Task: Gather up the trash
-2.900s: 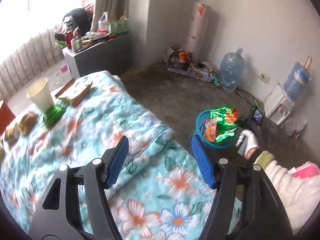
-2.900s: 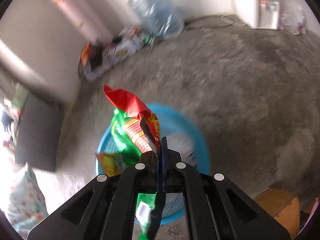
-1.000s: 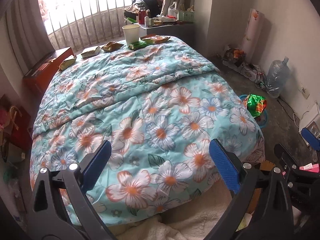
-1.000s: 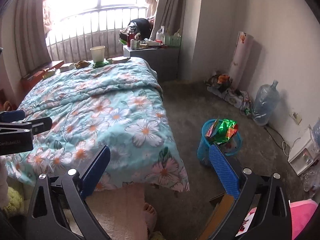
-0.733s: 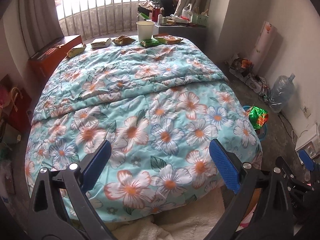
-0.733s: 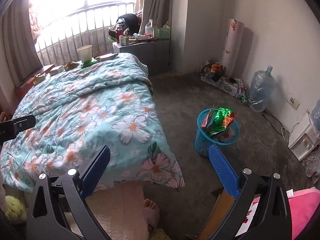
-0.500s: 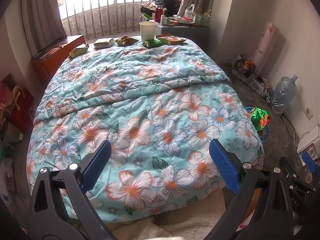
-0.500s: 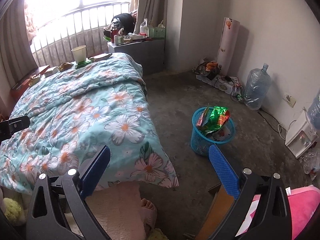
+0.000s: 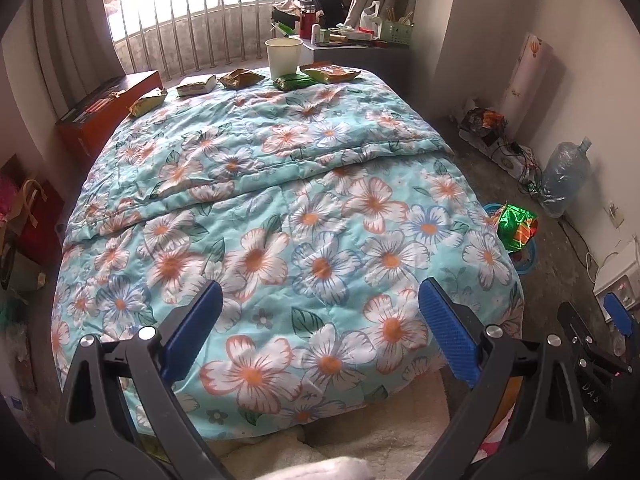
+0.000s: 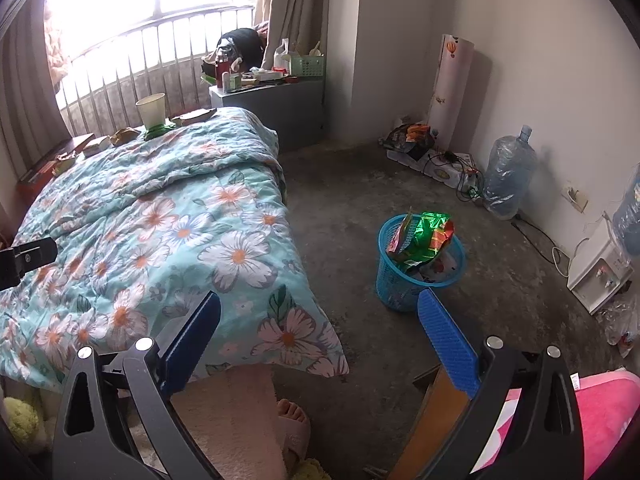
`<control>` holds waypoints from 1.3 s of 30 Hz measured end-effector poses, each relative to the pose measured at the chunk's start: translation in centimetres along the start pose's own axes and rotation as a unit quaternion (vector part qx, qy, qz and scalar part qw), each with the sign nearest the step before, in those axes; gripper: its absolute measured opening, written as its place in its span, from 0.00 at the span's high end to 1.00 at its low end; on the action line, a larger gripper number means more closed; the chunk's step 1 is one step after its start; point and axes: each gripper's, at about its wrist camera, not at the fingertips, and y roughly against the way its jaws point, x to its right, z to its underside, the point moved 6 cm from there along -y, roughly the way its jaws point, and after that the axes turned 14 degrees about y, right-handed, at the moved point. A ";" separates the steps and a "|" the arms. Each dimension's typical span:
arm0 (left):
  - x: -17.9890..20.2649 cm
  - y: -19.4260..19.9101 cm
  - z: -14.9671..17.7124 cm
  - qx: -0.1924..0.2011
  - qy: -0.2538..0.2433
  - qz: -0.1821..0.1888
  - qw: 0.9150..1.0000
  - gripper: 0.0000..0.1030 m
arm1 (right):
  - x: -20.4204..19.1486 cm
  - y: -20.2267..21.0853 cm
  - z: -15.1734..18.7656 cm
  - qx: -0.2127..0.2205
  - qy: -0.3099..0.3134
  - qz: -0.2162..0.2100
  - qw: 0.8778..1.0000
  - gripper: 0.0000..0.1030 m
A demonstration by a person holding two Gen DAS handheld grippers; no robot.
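Both hand-held grippers gaping, empty (image 9: pixel 320 320) (image 10: pixel 318 322)

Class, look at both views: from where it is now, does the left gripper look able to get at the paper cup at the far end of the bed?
Probably not as it stands. The left gripper is open and empty at the near end of the quilt, while the paper cup stands at the far edge. Nothing blocks the way; it simply looks too far without moving closer.

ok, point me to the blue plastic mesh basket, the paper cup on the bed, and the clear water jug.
blue plastic mesh basket (image 10: pixel 394 286): right wrist view, on its front wall.
pale paper cup (image 9: pixel 283 59): left wrist view, on its side.
clear plastic water jug (image 10: pixel 507 174): right wrist view, on its body.
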 end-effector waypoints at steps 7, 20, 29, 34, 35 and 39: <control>0.5 -0.5 0.7 -0.017 -0.008 0.001 1.000 0.08 | 0.6 0.0 0.2 -0.003 -0.005 0.003 1.000 0.07; 1.2 -0.1 0.7 -0.013 -0.016 0.005 1.000 0.08 | 0.8 0.2 0.1 -0.002 -0.007 0.007 1.000 0.07; 1.2 -0.1 0.6 -0.013 -0.016 0.005 1.000 0.08 | 0.9 0.3 0.2 -0.001 -0.010 0.002 1.000 0.07; 1.1 -0.2 0.7 -0.014 -0.016 0.005 1.000 0.08 | 0.8 0.3 0.2 -0.001 -0.007 0.002 1.000 0.07; 1.1 -0.2 0.7 -0.014 -0.016 0.005 1.000 0.08 | 0.8 0.3 0.2 -0.001 -0.007 0.001 1.000 0.07; 1.2 -0.1 0.7 -0.014 -0.015 0.005 1.000 0.08 | 0.7 0.4 0.2 0.000 -0.006 0.002 1.000 0.07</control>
